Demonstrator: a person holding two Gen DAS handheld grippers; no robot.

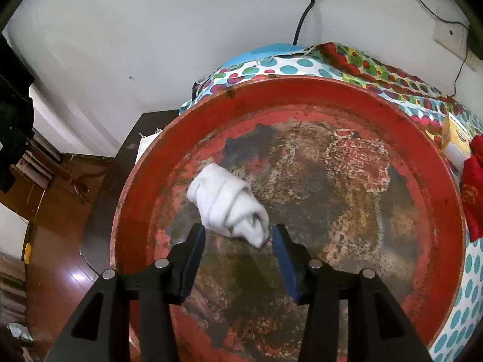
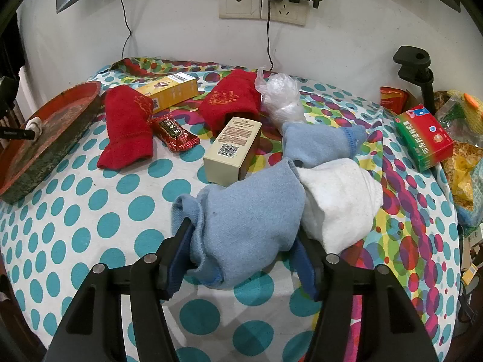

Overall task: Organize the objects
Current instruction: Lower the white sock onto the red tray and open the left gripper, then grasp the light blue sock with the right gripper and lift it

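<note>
Left gripper (image 1: 238, 235) jaws parted, white sock (image 1: 229, 205) loose between them, tray (image 1: 145, 163) at nine o'clock. Right gripper (image 2: 241, 241) clamps blue sock (image 2: 250, 211).

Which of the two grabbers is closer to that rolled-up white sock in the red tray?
Left. The left gripper straddles the rolled white sock in the red tray, while the right gripper is over the spotted cloth with a blue sock between its jaws.

White wall (image 2: 362, 36), double socket (image 2: 262, 3), glossy wooden floor (image 1: 57, 274), polka-dot tablecloth (image 2: 90, 226)
</note>
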